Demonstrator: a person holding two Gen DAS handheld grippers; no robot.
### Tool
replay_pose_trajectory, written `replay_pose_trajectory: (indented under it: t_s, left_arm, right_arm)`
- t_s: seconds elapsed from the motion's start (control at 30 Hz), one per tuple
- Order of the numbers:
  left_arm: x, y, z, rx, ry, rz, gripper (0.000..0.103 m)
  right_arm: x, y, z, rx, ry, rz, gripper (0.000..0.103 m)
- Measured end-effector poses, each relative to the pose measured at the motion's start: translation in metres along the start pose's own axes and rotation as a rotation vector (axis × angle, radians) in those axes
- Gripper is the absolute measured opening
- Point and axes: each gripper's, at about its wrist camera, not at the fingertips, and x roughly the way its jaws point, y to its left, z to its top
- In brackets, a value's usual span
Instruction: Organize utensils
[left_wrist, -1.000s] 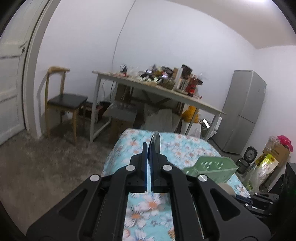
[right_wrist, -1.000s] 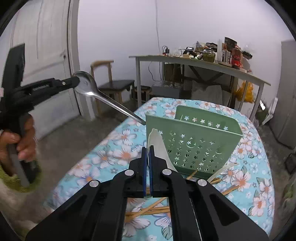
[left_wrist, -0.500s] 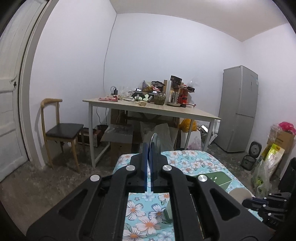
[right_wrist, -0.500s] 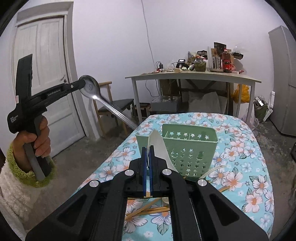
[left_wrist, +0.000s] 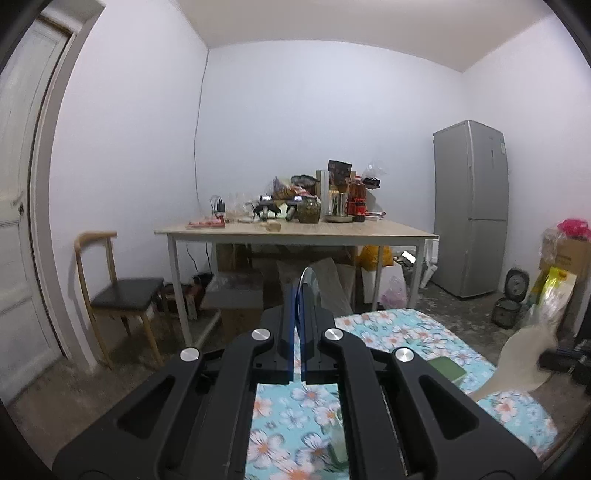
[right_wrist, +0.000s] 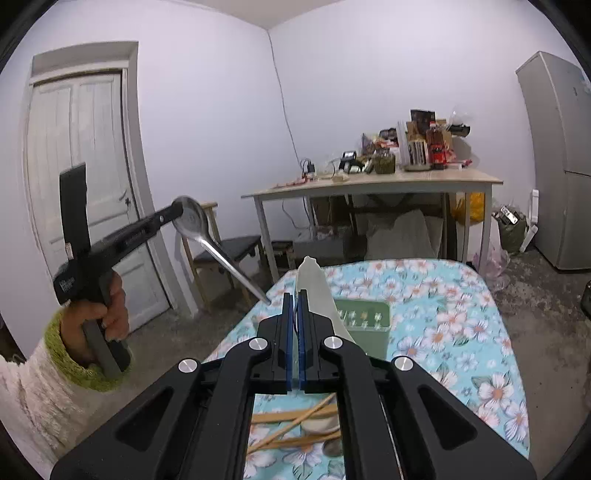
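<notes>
My left gripper (left_wrist: 297, 291) is shut on the bowl of a metal spoon (right_wrist: 207, 240). In the right wrist view its handle slants down to the right, above the left edge of the floral table (right_wrist: 461, 332). Pinched in my shut right gripper (right_wrist: 295, 299) is a cream-white spoon (right_wrist: 314, 288), its tip pointing up and away. That white spoon (left_wrist: 524, 354) also shows at the right edge of the left wrist view. A green perforated basket (right_wrist: 364, 317) stands on the table just beyond the right gripper. Several wooden chopsticks (right_wrist: 295, 421) lie under the right gripper.
A person's hand (right_wrist: 110, 314) in a fuzzy sleeve grips the left tool. Beyond the floral table stand a cluttered wooden table (left_wrist: 295, 232), a chair (left_wrist: 122, 291), a grey fridge (left_wrist: 469, 206) and a white door (right_wrist: 74, 184). Boxes and bags (left_wrist: 557, 266) sit at the far right.
Both grippers have risen with their spoons still held. The basket and tabletop have dropped lower in both views, and the left view now looks level across the room.
</notes>
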Motion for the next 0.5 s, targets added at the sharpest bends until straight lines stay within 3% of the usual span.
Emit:
replay_pose_trajectory:
  t_s: [0.33,0.5]
  left_arm:
    - [0.032,-0.02,-0.02,0.129,0.077,0.027,0.001]
    - [0.053,-0.027,-0.031,0.158,0.128,0.017,0.001]
  right_arm:
    - [0.0,-0.038,0.046,0.086,-0.104,0.089,0.002]
    - [0.022,-0.053,0.058,0.142,-0.085,0.147,0.002]
